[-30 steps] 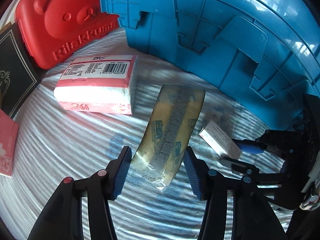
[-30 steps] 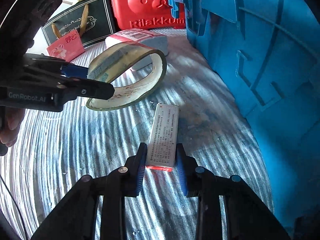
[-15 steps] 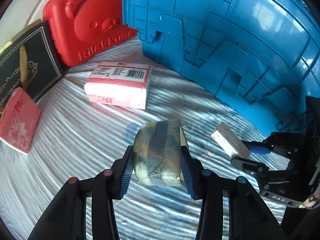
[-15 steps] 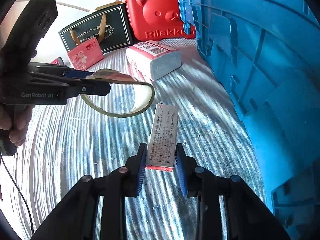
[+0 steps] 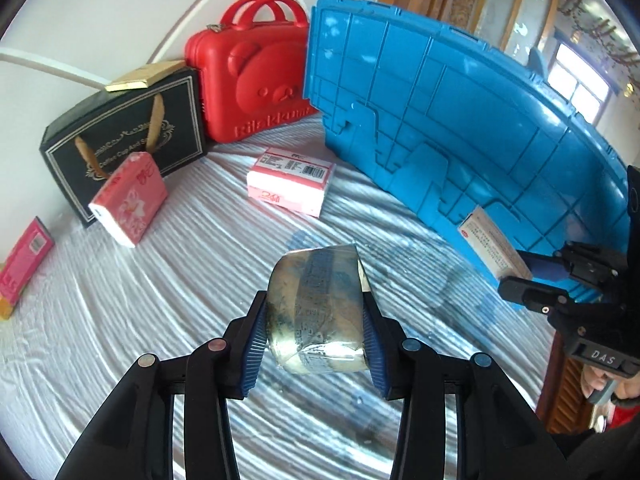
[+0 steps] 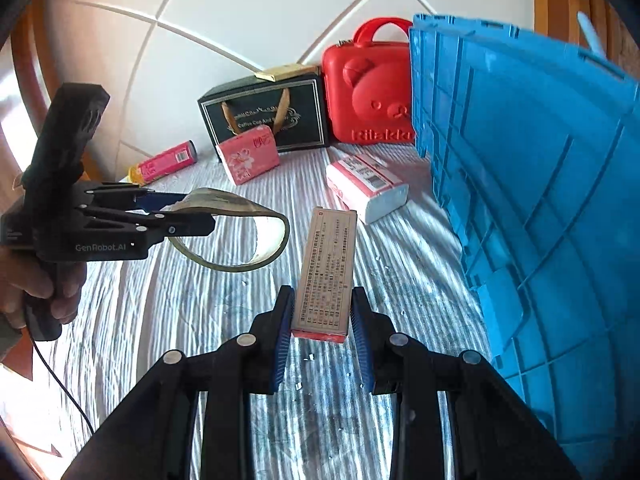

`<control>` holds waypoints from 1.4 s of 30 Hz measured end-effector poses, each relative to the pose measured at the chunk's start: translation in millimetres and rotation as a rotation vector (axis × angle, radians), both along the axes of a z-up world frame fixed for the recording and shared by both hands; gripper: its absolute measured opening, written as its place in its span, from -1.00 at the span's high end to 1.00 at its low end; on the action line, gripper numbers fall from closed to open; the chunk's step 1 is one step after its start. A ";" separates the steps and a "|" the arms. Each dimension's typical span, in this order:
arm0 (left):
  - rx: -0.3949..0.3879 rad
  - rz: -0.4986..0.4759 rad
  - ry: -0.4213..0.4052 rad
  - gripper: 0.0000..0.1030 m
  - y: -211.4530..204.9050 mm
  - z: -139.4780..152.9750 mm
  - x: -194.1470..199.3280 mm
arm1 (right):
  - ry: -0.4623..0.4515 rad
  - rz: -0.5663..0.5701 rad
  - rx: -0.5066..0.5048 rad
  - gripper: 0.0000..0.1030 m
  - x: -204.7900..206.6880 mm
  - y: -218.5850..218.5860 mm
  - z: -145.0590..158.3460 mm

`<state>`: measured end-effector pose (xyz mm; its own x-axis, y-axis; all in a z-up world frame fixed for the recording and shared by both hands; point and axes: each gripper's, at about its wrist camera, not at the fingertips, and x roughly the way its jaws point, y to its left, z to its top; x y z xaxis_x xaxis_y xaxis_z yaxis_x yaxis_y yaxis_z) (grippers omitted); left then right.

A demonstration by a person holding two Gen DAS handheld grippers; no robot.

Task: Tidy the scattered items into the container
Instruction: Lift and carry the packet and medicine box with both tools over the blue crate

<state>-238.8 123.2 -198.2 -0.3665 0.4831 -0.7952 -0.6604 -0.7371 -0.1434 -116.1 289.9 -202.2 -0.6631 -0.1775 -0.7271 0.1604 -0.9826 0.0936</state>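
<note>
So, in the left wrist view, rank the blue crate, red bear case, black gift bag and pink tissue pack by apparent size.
1. blue crate
2. red bear case and black gift bag: look alike, unranked.
3. pink tissue pack

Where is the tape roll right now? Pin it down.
The tape roll is clamped in the left gripper, off the striped cloth, left of the small box in the right gripper, near the blue crate.
</note>
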 end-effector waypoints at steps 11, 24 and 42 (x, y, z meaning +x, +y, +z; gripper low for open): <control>0.047 0.182 0.088 0.18 -62.8 89.0 61.1 | 0.120 0.091 -0.007 0.46 46.8 -9.3 91.2; 0.110 0.420 0.150 0.18 -119.2 153.0 118.1 | 0.211 0.207 -0.019 0.46 81.4 -18.2 151.1; 0.122 0.525 0.291 0.18 -117.6 233.5 167.7 | 0.313 0.298 -0.062 0.46 88.5 7.0 201.4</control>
